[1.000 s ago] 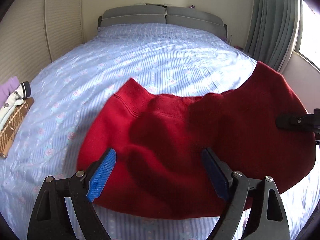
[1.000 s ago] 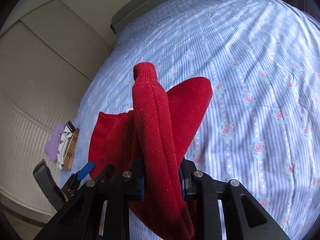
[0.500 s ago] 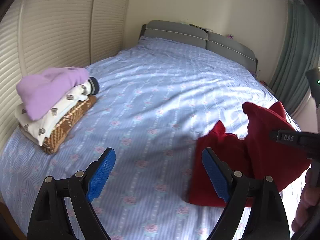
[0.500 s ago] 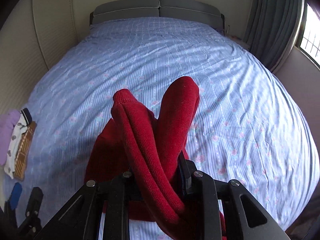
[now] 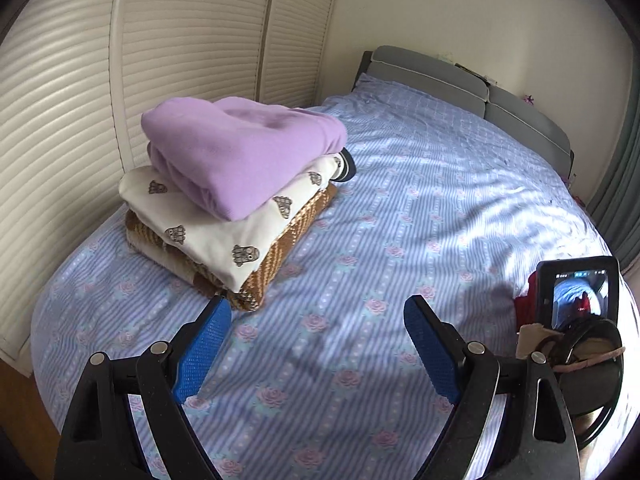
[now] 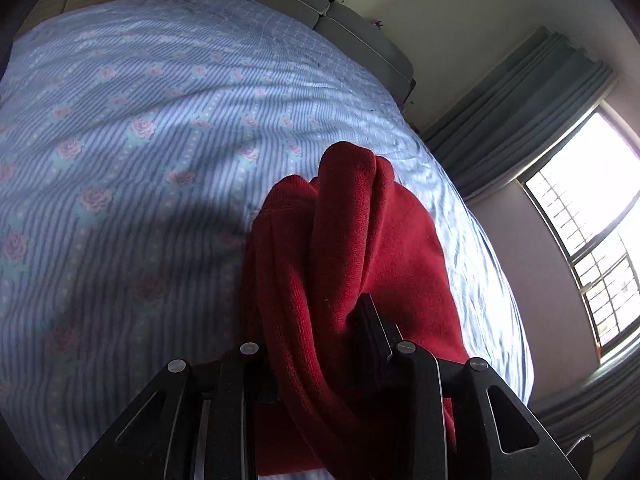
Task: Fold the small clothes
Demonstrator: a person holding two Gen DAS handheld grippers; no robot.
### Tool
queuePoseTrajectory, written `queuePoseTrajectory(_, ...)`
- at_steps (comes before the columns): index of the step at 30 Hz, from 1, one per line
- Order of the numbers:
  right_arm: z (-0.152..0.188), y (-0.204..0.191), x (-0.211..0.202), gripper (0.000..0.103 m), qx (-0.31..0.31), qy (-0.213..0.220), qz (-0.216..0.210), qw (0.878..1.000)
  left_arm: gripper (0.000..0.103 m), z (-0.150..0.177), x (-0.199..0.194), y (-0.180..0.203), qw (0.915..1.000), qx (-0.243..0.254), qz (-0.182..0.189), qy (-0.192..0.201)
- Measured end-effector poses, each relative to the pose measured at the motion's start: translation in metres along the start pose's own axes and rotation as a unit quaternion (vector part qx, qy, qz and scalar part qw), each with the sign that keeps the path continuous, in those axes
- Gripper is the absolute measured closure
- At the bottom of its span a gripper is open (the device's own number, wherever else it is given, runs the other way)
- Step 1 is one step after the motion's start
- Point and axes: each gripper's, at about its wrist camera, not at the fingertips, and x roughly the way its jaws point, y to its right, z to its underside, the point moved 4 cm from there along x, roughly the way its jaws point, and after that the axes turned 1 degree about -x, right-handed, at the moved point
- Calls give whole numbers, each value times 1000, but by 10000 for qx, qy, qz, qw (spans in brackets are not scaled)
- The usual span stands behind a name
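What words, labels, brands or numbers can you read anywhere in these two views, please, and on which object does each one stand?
No text can be read in either view.
The small screen on the right gripper's camera, seen from the left wrist, shows tiny icons and marks along its top edge: too small to read.
The white garment in the folded stack carries a printed figure pattern, not lettering.
The red sweater, purple top and bedsheet show no writing.
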Motion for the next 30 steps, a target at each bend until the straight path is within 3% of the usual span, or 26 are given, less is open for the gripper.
queuePoseTrajectory(5, 4, -24, 3, 66, -206, 225, 373, 9988, 14, 3, 8, -12, 9999, -64, -3, -94)
queuePoseTrajectory(8, -1, -15, -5, 59, -82, 278, 250, 9993, 14, 1, 3, -8, 9999, -53, 56, -78)
queuePoseTrajectory(12, -7, 8, -21, 34, 236, 353, -456, 9981, 14, -9, -16, 4, 9999, 55, 110, 59)
queuePoseTrajectory(16, -3, 35, -46, 34, 502, 515, -1189, 9903, 14, -19, -37, 25, 9994, 264, 153, 175)
queuePoseTrajectory(22, 14, 93, -75, 34, 874, 942, -1880, 9737, 14, -24, -66, 69, 9975, 566, 276, 322)
queuePoseTrajectory(26, 36, 154, -81, 34, 1252, 1192, -2300, 9577, 14, -21, -78, 111, 9945, 784, 576, 381)
queuePoseTrajectory(30, 64, 211, -64, 34, 1580, 1371, -2575, 9434, 16, -9, -77, 173, 9856, 1250, 1068, 390)
